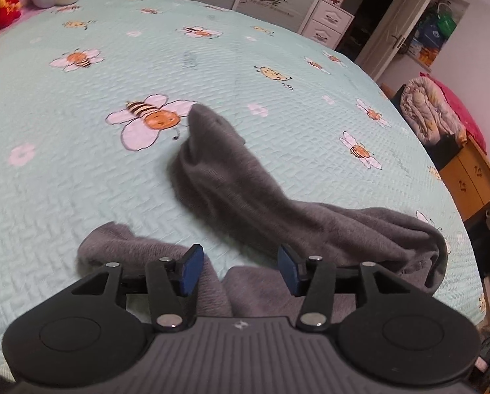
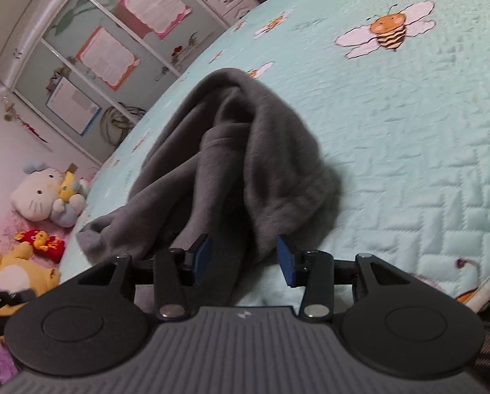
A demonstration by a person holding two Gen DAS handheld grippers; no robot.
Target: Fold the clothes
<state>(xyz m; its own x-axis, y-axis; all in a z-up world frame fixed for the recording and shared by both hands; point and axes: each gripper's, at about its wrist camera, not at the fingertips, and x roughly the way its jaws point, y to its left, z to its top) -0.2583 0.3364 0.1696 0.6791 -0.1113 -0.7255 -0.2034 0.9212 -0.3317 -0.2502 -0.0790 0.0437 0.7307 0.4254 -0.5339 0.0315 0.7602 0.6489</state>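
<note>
A crumpled dark grey garment (image 1: pixel 238 190) lies on the mint bee-print bedspread (image 1: pixel 80 170), one long part stretching away toward a printed bee. My left gripper (image 1: pixel 240 271) is open, low over the garment's near folds, with grey cloth below and between the blue pads. In the right wrist view the same grey garment (image 2: pixel 245 151) is bunched into a mound. My right gripper (image 2: pixel 243 261) is open at the mound's near edge; a fold of cloth runs down between the fingers, and the pads are not closed on it.
Plush toys (image 2: pixel 38 193) sit by the bed's head end. A wardrobe with posters (image 2: pixel 107 49) stands behind the bed. White drawers (image 1: pixel 327 23), a wooden cabinet (image 1: pixel 471 177) with bundled bedding and the bed's edge (image 2: pixel 488 282) lie close by.
</note>
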